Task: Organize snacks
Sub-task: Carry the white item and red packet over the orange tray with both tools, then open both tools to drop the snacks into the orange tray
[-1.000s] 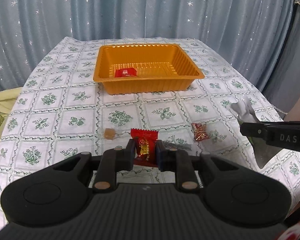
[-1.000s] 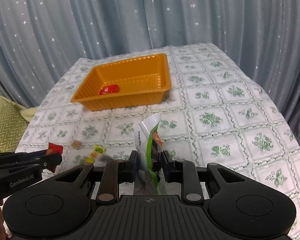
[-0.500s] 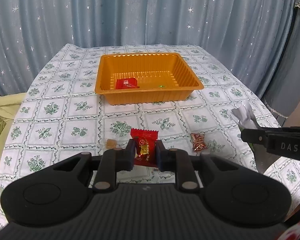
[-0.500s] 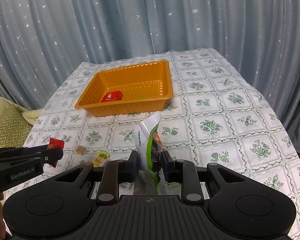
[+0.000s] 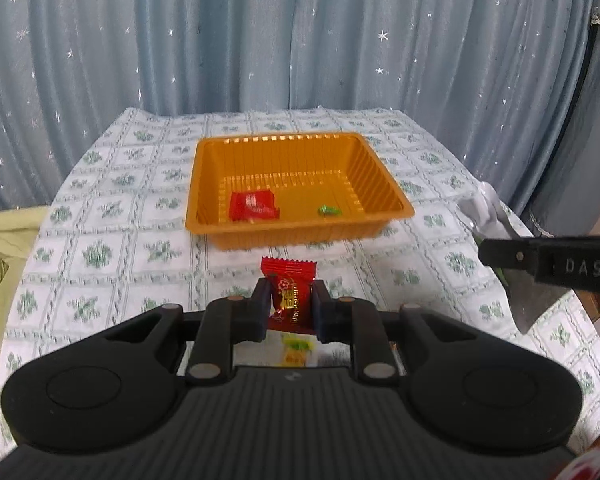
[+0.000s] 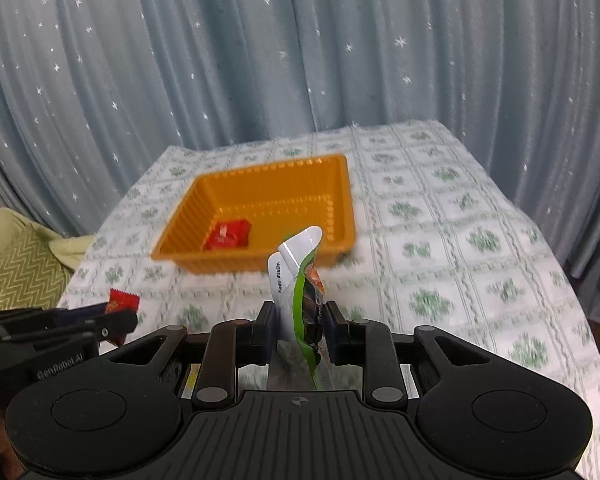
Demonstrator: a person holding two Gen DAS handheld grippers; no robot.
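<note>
Red candy (image 5: 290, 296), white-green pouch (image 6: 300, 280), both upright

Orange tray (image 5: 384, 184), red candy packet (image 5: 290, 294), white-and-green pouch (image 6: 296, 280), green floral check tablecloth (image 5: 112, 208), blue star-speckled curtain (image 5: 260, 40)

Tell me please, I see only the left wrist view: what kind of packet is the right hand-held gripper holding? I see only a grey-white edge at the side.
Observer: The right hand-held gripper is shut on an upright white and green snack pouch, with black print on its white side.
Operator: Is the pouch already over the orange tray?
Observer: Not yet. The right wrist view shows tablecloth between the pouch and the orange tray.
Operator: Does my red candy packet show there too?
Observer: Yes, its top corner pokes out above the left hand-held gripper, as a red candy packet.
</note>
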